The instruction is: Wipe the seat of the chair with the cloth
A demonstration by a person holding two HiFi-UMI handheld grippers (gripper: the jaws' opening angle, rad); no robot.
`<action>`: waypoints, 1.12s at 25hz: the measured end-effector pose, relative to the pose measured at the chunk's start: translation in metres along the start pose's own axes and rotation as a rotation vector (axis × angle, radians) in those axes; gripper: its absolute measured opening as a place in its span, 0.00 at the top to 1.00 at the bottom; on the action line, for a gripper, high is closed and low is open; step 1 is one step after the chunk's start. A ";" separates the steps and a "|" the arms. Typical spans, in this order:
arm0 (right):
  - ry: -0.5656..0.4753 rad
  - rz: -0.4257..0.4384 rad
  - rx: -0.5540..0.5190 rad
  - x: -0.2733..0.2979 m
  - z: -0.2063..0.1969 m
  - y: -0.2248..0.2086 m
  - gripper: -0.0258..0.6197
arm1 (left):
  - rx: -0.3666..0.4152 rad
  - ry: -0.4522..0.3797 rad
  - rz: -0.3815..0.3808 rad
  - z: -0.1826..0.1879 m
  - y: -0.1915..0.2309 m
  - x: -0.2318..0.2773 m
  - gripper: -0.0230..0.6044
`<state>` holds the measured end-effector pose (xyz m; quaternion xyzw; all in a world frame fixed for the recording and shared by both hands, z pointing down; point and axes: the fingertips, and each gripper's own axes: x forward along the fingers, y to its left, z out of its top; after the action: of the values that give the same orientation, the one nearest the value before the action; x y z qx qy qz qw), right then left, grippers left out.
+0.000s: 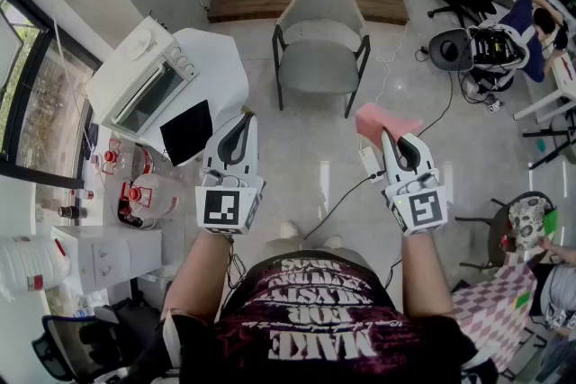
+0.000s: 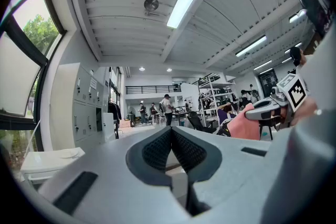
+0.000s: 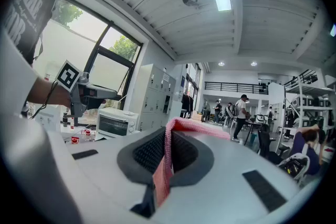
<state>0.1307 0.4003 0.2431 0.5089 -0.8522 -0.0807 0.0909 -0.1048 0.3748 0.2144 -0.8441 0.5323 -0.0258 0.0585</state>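
Well, the right gripper [image 1: 392, 139] pinches the pink cloth [image 1: 380, 119]; the left gripper [image 1: 241, 121] is closed on nothing. The chair [image 1: 321, 40] stands ahead (well apart from both), with open floor [image 1: 315, 159] between

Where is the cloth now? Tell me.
The pink cloth is clamped in the right tool, held up at the head view's right, apart from the grey chair ahead.

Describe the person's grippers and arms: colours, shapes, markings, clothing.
The left gripper and right gripper are pale grey, tapering shells with dark grey textured pads. Each carries a cube with black-and-white square markers. Forearms are bare below a dark T-shirt with pale lettering.
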 end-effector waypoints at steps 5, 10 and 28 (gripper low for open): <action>0.005 -0.006 0.021 0.014 0.001 0.018 0.95 | -0.018 -0.002 -0.002 -0.014 0.029 -0.006 0.96; 0.004 -0.023 0.019 0.025 0.008 0.028 0.95 | -0.042 0.005 -0.006 -0.030 0.055 -0.014 0.95; 0.043 -0.037 0.030 0.044 -0.005 0.021 0.95 | -0.064 0.021 -0.026 -0.058 0.077 0.005 0.96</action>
<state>0.0936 0.3714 0.2563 0.5275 -0.8416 -0.0587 0.0998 -0.1780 0.3335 0.2620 -0.8522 0.5222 -0.0182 0.0255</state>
